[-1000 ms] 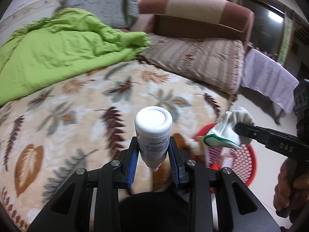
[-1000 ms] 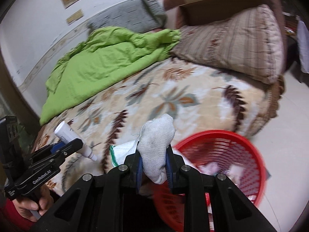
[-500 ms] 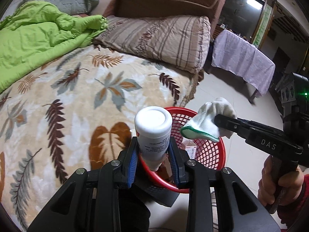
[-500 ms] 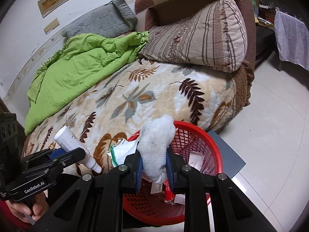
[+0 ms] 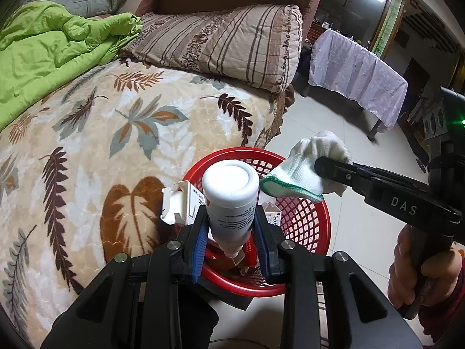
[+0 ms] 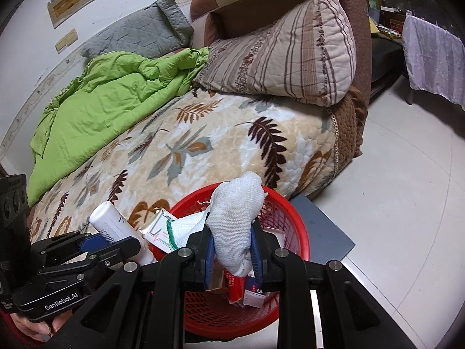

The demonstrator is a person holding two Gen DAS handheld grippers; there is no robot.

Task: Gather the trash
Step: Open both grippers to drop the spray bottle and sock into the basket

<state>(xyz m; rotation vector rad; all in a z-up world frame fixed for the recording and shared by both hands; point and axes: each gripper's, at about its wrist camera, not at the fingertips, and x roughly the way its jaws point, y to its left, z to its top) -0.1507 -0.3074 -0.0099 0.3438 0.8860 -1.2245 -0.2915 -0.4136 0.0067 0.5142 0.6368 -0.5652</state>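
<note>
My left gripper (image 5: 231, 238) is shut on a white plastic bottle (image 5: 231, 195), which hangs cap-down over the near rim of a red mesh basket (image 5: 305, 226) on the floor beside the bed. The same white bottle (image 6: 116, 229) shows at the lower left of the right wrist view. My right gripper (image 6: 232, 250) is shut on a white knit glove (image 6: 235, 221) with a green cuff, held above the red basket (image 6: 293, 232). In the left wrist view the glove (image 5: 305, 171) hovers over the basket's right side. Cartons and packets (image 6: 250, 288) lie inside the basket.
The bed (image 5: 116, 133) with a leaf-patterned blanket borders the basket on the left. A green quilt (image 5: 43, 58) and striped pillow (image 5: 232, 40) lie farther back. A grey mat (image 6: 322, 232) sits under the basket. A cloth-covered table (image 5: 357, 72) stands across the tiled floor.
Both grippers have swung from over the bed toward the basket and lowered; the bottle and the glove now hang above it. Both grips look the same.
</note>
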